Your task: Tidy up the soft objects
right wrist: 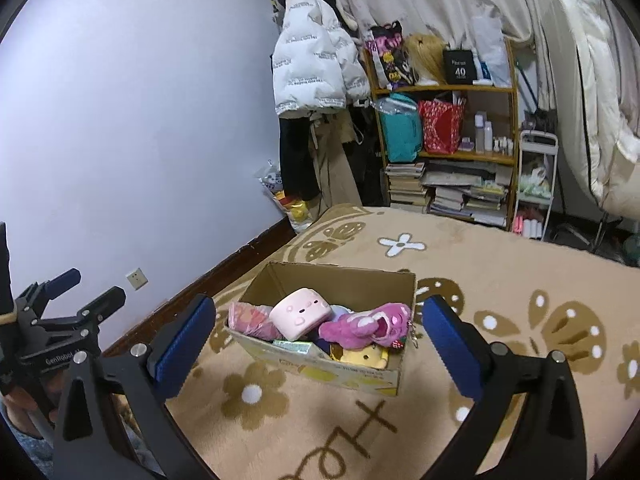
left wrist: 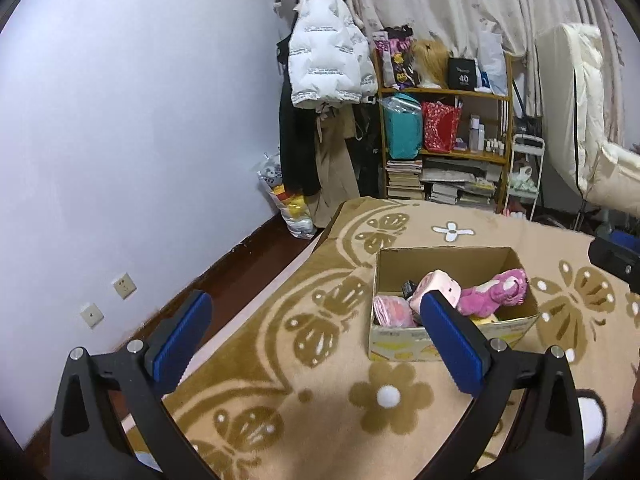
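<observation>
An open cardboard box [left wrist: 448, 268] [right wrist: 344, 372] sits on a beige flowered blanket. It holds soft toys: a pale pink square plush [left wrist: 438, 286] [right wrist: 300, 312], a magenta plush bear [left wrist: 496, 292] [right wrist: 368, 326], a pink folded cloth [left wrist: 394, 312] [right wrist: 252, 320] and a yellow plush [right wrist: 364, 356]. My left gripper [left wrist: 316, 336] is open and empty, held above the blanket in front-left of the box. It also shows in the right wrist view [right wrist: 86, 286]. My right gripper [right wrist: 320, 336] is open and empty, just in front of the box.
The blanket [left wrist: 320, 420] [right wrist: 500, 272] covers a bed beside a white wall [left wrist: 120, 140]. A shelf [left wrist: 444, 128] with bags and books, a coat rack with a white jacket [left wrist: 328, 64], a white cart [right wrist: 534, 184] and curtains stand at the back.
</observation>
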Demonstrator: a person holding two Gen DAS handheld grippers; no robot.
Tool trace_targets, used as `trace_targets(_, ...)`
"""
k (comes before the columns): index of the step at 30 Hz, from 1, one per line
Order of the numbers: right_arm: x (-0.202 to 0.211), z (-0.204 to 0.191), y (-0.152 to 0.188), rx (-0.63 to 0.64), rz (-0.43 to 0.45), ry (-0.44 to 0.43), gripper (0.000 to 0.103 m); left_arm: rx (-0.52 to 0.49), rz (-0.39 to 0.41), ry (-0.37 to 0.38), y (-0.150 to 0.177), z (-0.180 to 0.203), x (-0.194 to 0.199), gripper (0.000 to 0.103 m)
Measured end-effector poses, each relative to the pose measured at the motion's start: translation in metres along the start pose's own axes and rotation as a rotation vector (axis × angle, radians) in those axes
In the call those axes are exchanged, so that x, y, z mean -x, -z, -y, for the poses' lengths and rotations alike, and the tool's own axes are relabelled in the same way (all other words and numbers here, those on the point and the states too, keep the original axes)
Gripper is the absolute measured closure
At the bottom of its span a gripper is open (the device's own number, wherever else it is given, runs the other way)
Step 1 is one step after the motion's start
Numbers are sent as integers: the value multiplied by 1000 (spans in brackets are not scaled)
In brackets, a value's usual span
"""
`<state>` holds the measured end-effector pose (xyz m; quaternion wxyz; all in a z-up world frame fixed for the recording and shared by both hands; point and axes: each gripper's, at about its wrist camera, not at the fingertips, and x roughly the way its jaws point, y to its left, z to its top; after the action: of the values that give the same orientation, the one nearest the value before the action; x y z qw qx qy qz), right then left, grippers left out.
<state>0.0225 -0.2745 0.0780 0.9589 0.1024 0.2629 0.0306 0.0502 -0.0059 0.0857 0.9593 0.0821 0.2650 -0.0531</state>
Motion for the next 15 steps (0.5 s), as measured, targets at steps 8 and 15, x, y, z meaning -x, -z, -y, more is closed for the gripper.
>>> trace_targets(8,35,-6,16,26,21,46,0,-17,29,-18,15,2,30,0)
trace_targets(15,59,-3,27,13,77,68,0,47,15,30,28,-3,31,0)
